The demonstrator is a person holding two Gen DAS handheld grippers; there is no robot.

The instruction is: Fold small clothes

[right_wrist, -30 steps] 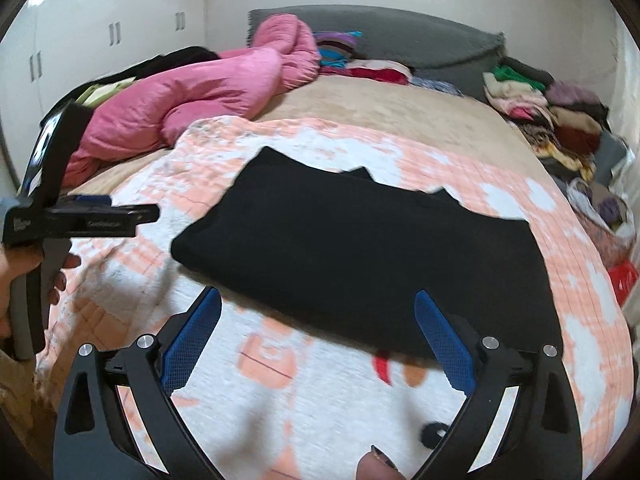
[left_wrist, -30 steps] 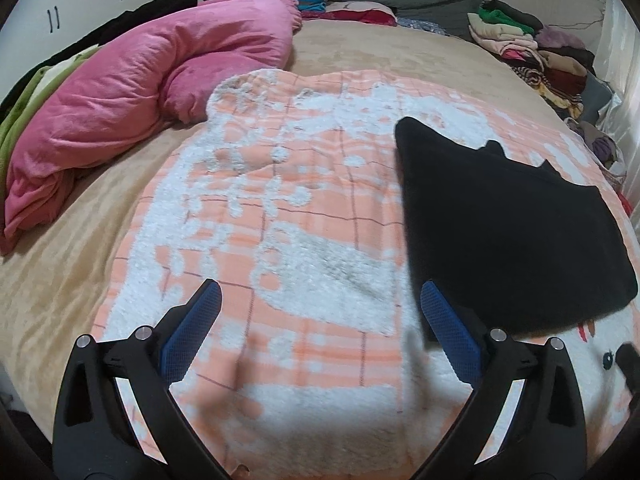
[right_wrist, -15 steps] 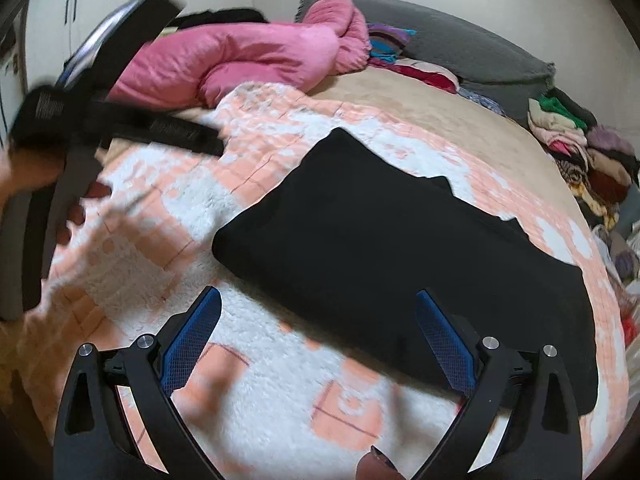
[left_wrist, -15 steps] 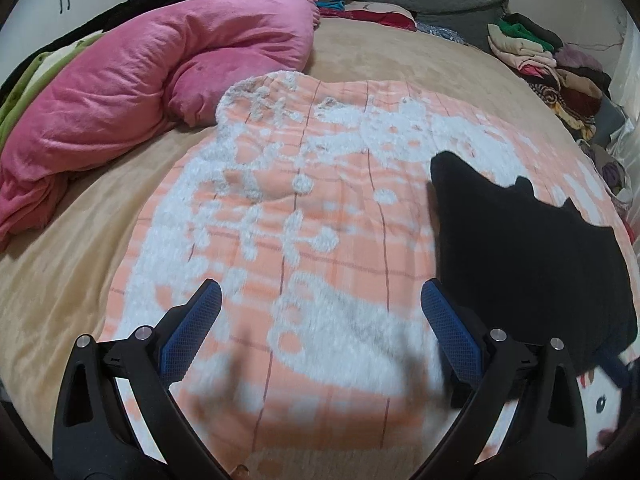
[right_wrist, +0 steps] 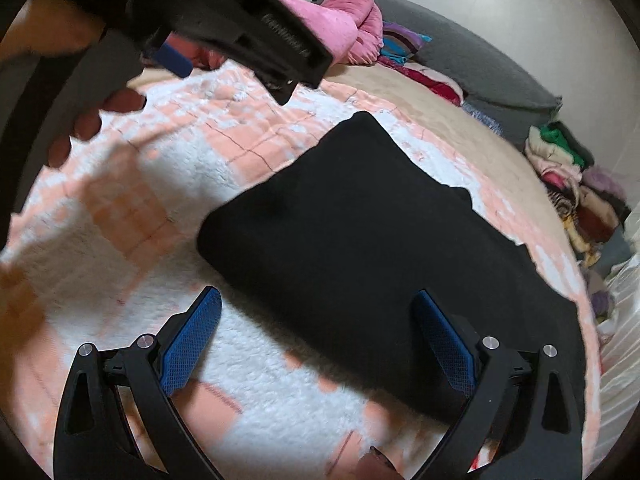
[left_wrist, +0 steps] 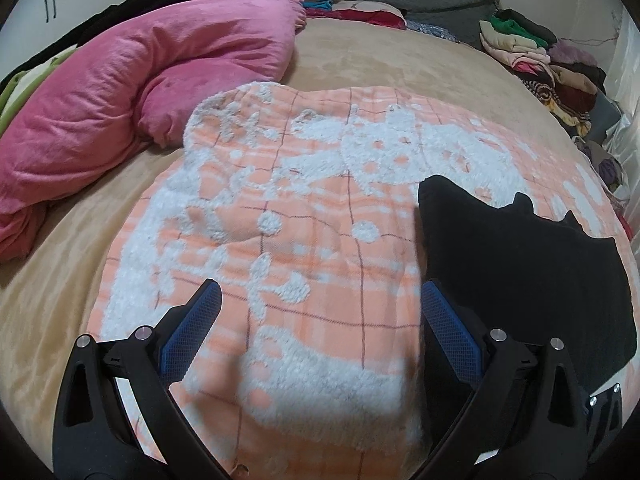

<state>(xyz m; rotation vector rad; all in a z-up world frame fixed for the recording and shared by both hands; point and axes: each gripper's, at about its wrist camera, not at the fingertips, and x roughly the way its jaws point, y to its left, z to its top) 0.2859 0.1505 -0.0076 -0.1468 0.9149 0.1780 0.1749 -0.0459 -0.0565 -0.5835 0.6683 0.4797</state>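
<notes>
**Black garment flat on the blanket, both grippers empty above it**

The black garment (right_wrist: 360, 240) lies folded flat on the orange-and-white blanket (left_wrist: 280, 208), toward the blanket's right half. Its left edge runs straight, its near-left corner is rounded, and two small peaks poke up along its far edge.

The left gripper (left_wrist: 320, 312) hangs over bare blanket with its fingers spread wide and nothing between them; its right finger sits just beside the garment's left edge. The right gripper (right_wrist: 316, 320) is likewise spread wide and empty, over the garment's near edge.

Left of the garment there is a broad stretch of uncovered blanket. Beyond it a pink comforter (left_wrist: 140, 92) is bunched along the left side of the bed (left_wrist: 380, 60), and a pile of clothes (left_wrist: 552, 68) lines the far right edge.
</notes>
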